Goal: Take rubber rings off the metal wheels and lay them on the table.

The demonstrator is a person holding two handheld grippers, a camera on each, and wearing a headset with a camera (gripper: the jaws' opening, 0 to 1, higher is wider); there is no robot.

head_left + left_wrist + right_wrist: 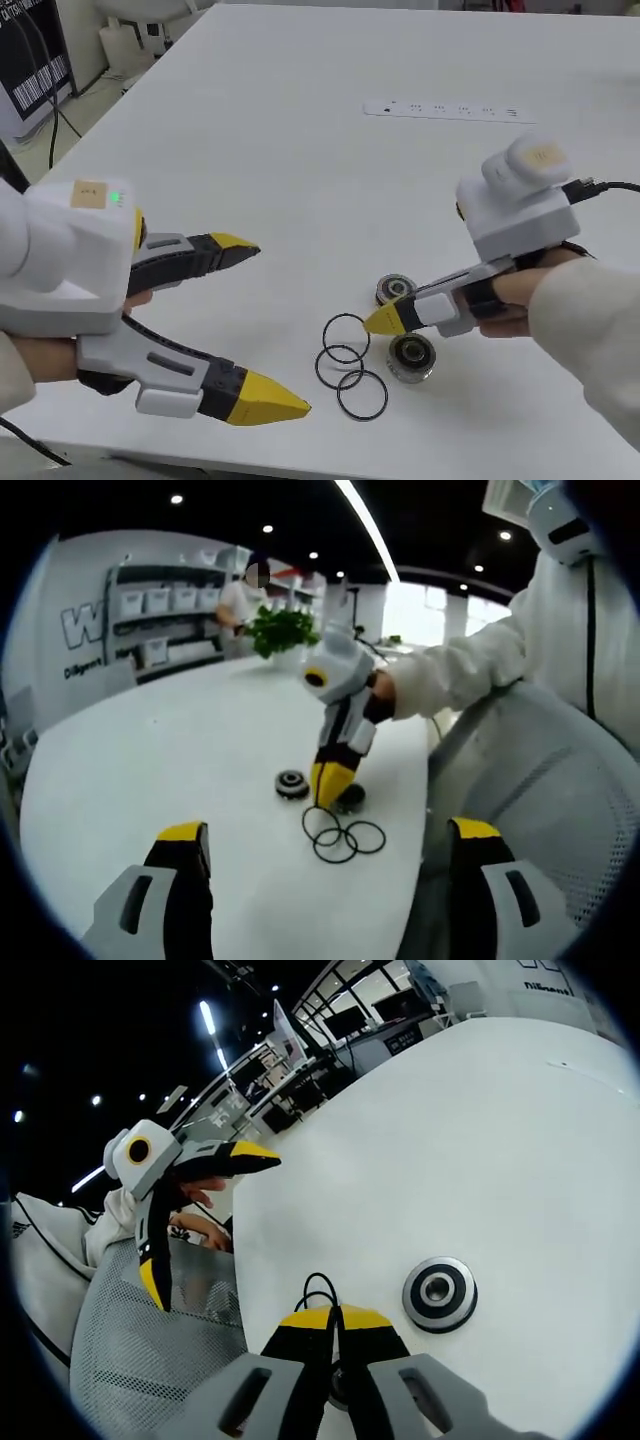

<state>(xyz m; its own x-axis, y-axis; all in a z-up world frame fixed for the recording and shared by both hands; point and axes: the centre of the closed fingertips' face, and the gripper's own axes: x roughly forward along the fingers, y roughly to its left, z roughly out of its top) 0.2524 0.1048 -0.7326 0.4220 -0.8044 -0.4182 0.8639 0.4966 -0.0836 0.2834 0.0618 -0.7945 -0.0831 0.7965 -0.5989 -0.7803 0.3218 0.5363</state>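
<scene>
White laminate makes up the table (300, 130), and a power strip (440, 110) lies well beyond the near wheel (411, 355), the metal wheel closest to the person. Just behind that wheel the far wheel (395, 289) also lies flat. The right gripper (385, 320) reaches in with its tip just left of the near wheel, jaws pressed together on what looks like the edge of the held ring (346, 334); in the right gripper view a thin black loop rises from between the yellow tips. That ring rests left of the near wheel and overlaps the second ring (338, 368), while the third ring (362, 395) lies just in front and left of the wheel, touching the second. The left gripper (265, 325) hovers well left of the near wheel, jaws spread wide and empty. The rings look thin, light and floppy. A pinch on a short stretch of the cord should carry one, though it may stretch, spring back or cling to the pads on release. The wheels look hard, smooth and much heavier, and likely to slide when pulled at, so one gripper should pin the hub or flat face while the other peels rubber from the rim. Whether either wheel has a ring left on it I cannot tell.
</scene>
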